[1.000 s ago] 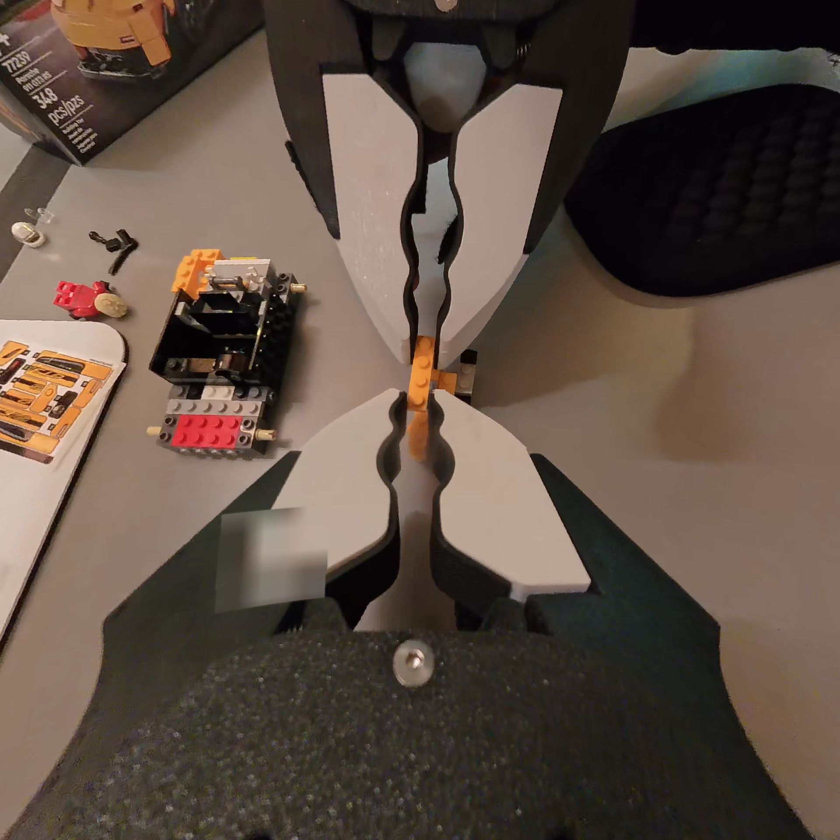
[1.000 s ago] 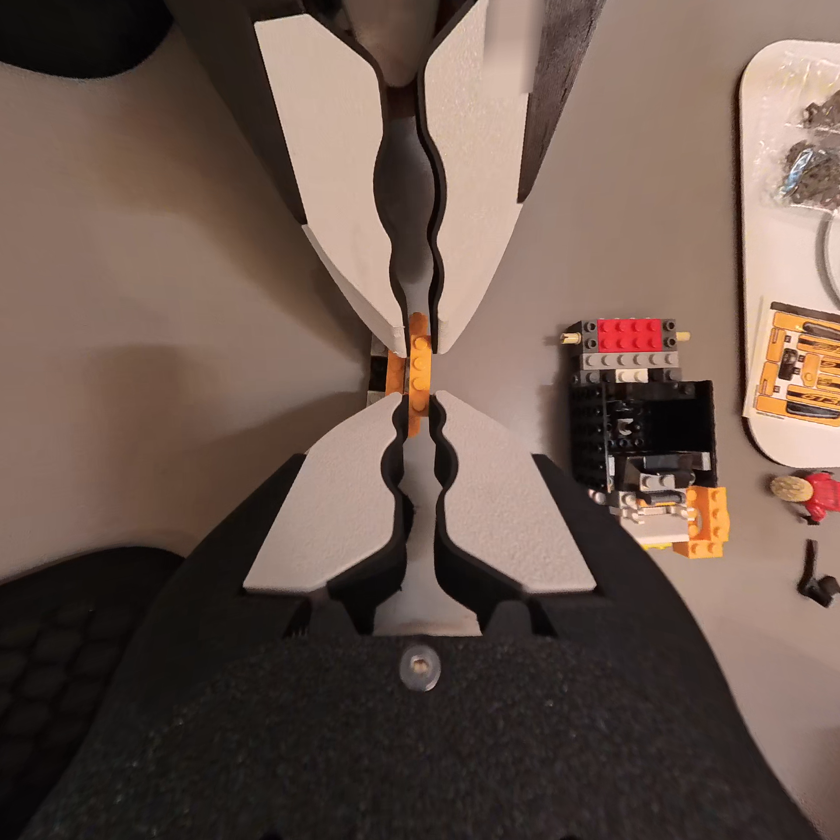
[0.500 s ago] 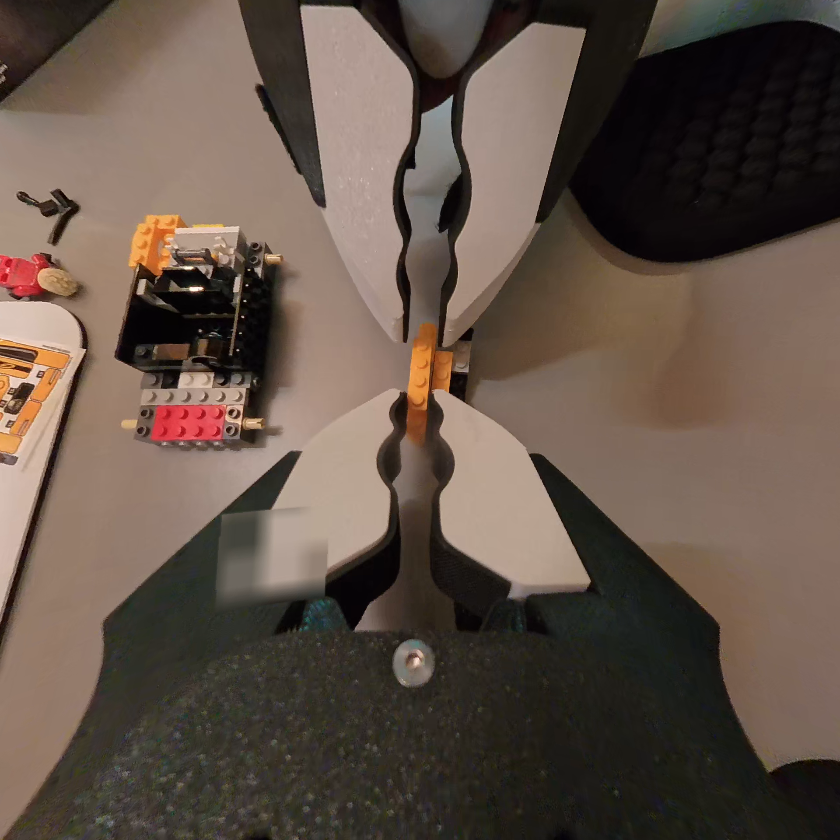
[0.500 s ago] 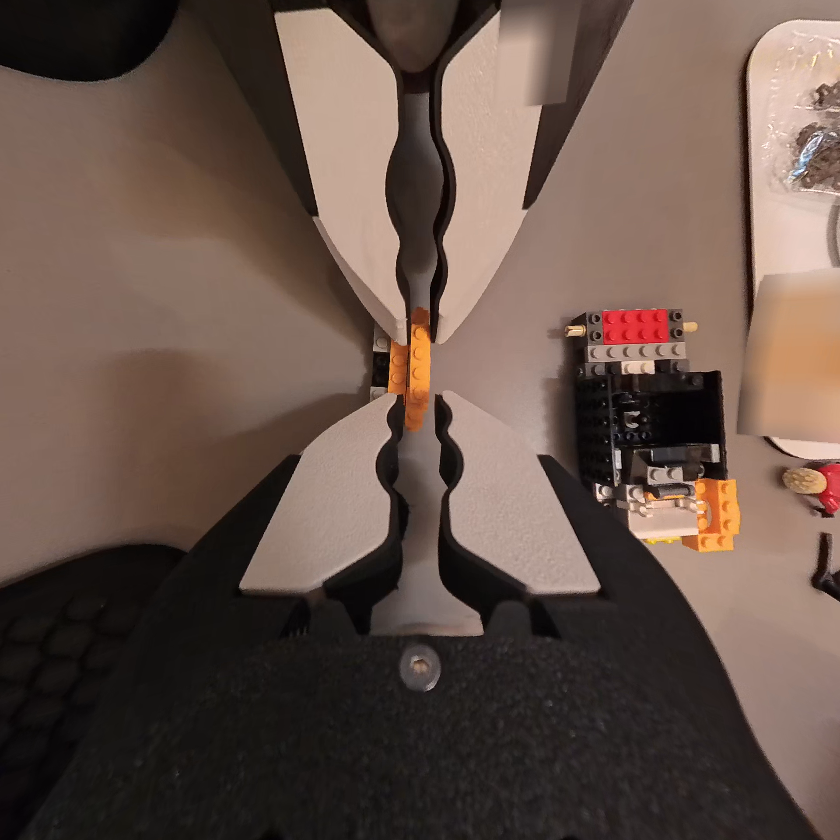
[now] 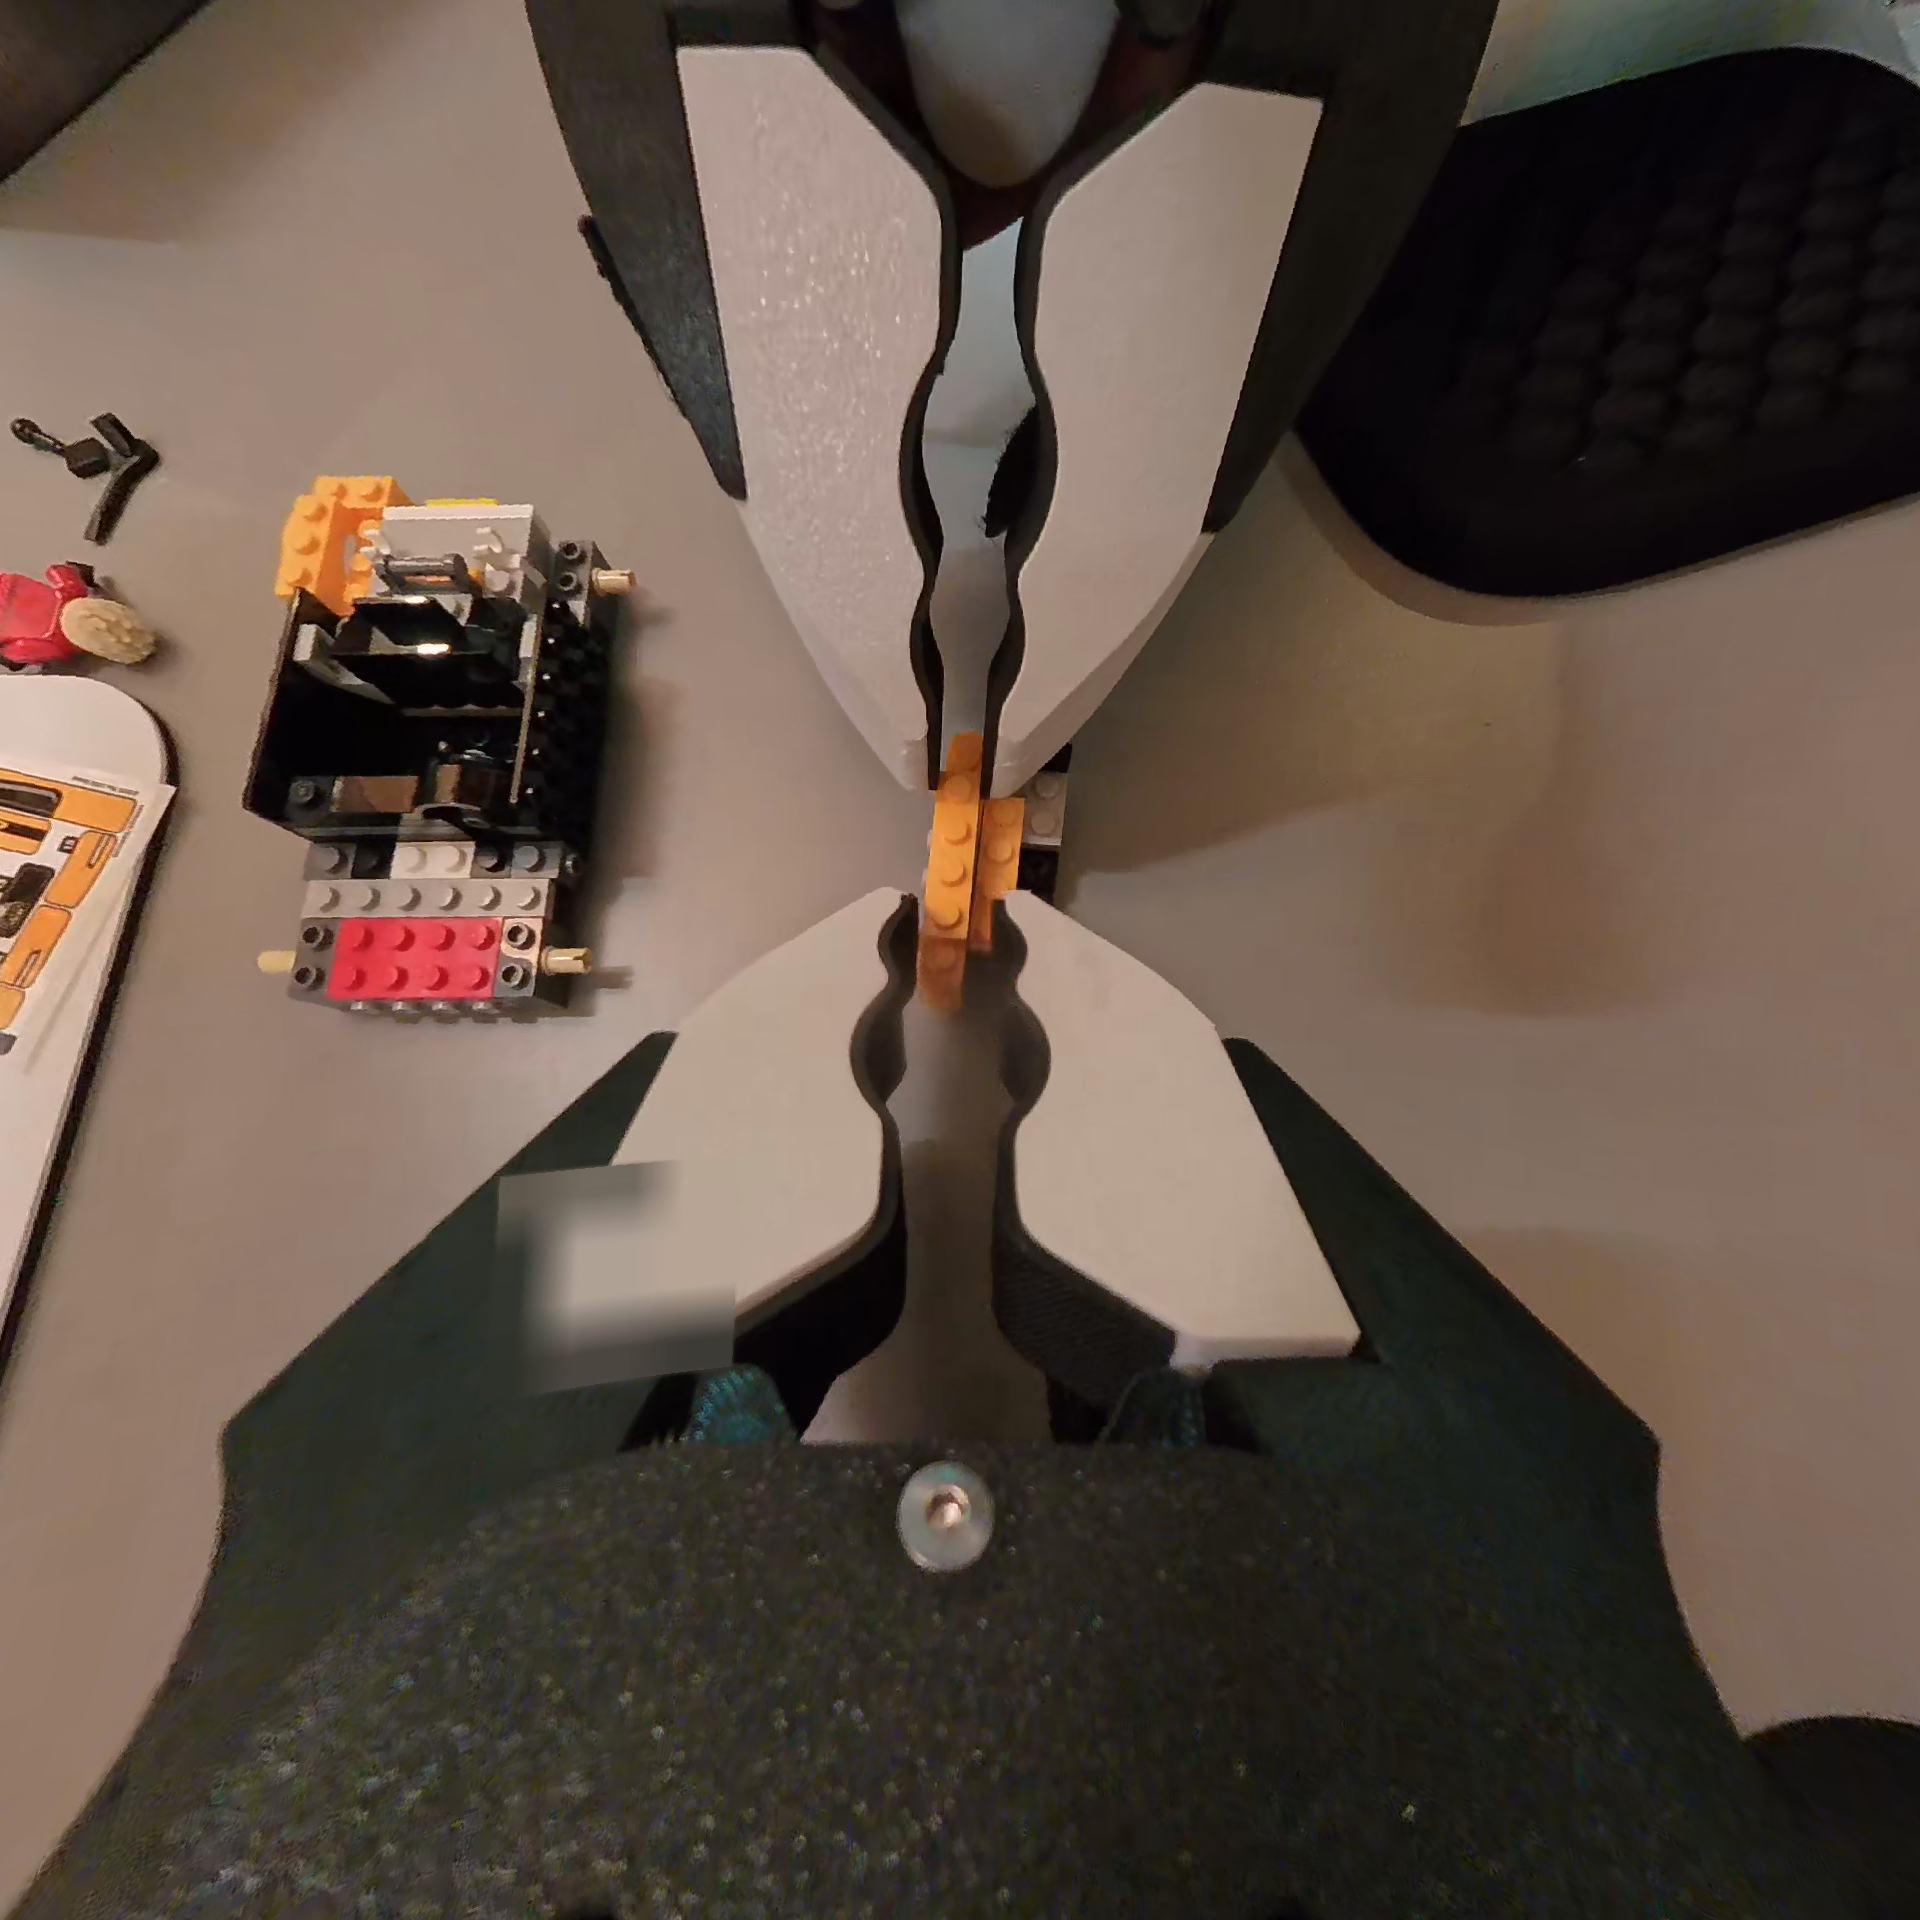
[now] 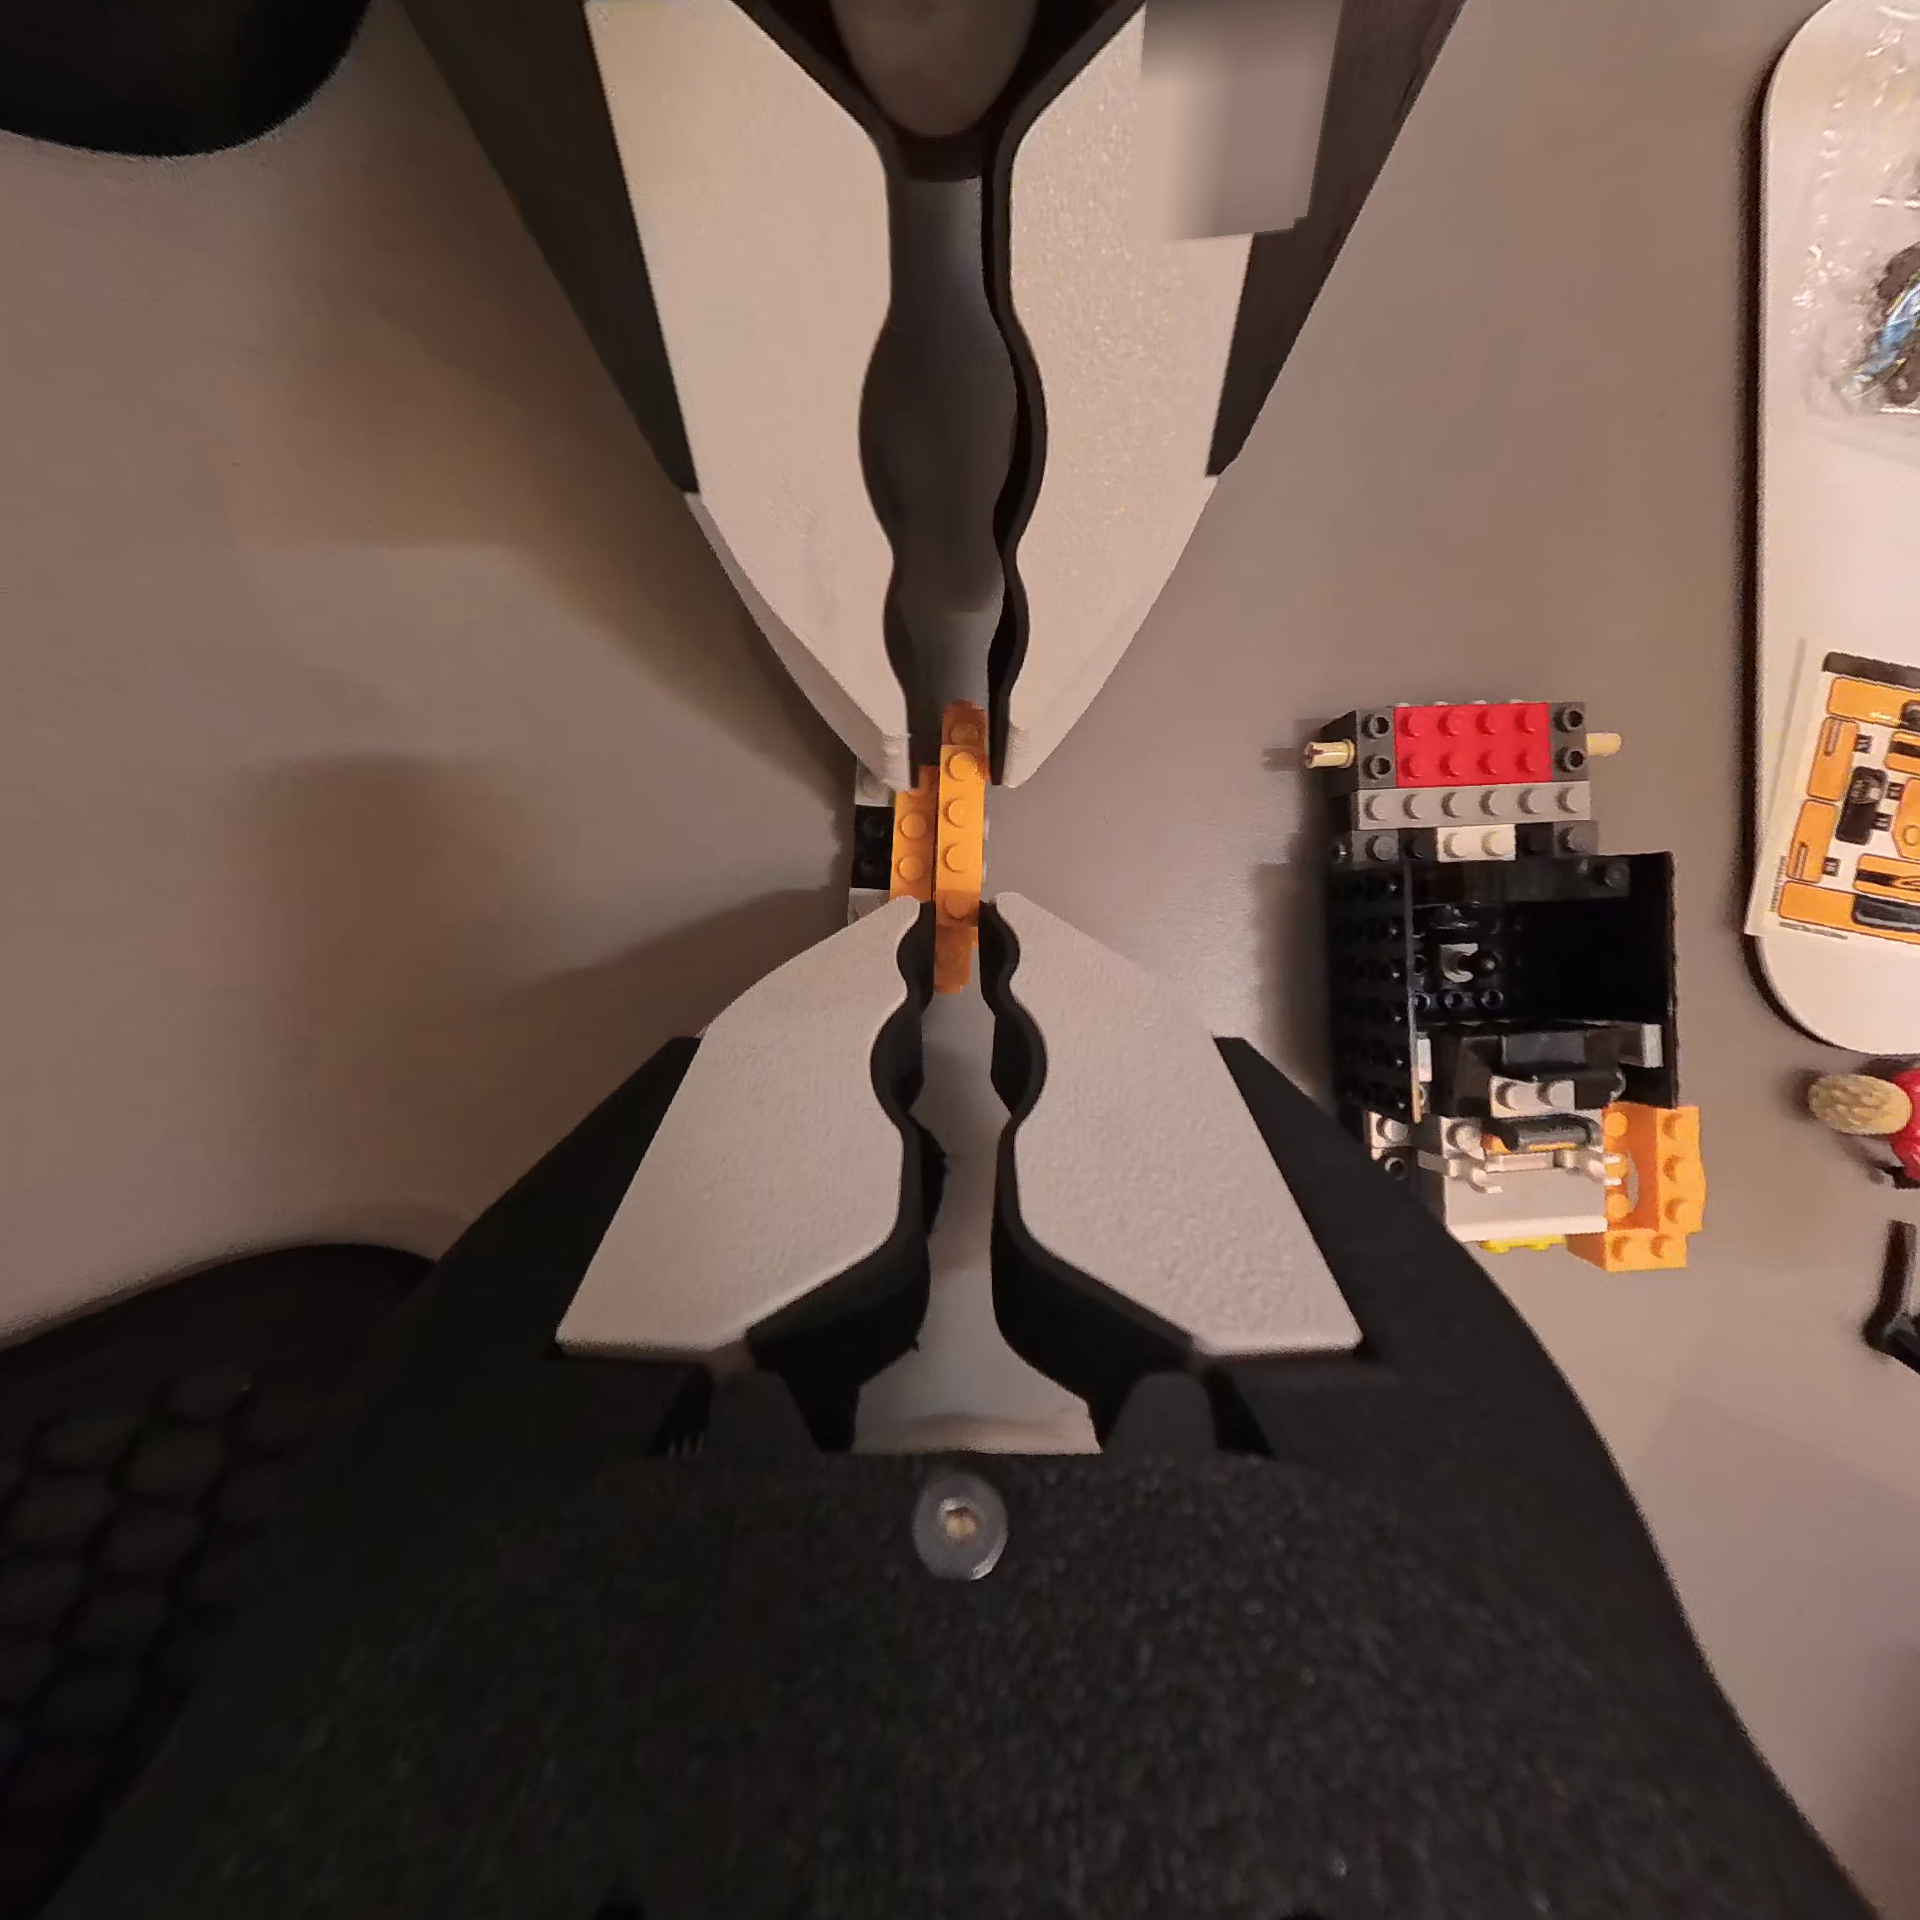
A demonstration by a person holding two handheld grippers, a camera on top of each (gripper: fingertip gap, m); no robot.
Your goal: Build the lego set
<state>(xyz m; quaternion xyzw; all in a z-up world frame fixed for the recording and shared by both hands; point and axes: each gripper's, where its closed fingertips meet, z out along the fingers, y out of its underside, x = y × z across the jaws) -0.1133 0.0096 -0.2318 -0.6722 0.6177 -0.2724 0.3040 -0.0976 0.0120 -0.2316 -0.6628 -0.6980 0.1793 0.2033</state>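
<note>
A: Lego set status? Car chassis [image 5: 426, 769] half built, parked on grey table [image 5: 1351, 1143], well apart from both tools.

B: Left gripper [image 5: 951, 914] and right gripper [image 6: 951, 914] each clamped on one orange sub-assembly [image 5: 961, 868], held between them. Not yet joined to chassis. Bagged parts [image 6: 1870, 291] unopened, minifigure [image 5: 62, 623] loose. Lots left.

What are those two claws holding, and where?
One small orange Lego assembly, pinched edge-on at opposite ends by the left gripper and the right gripper.
</note>
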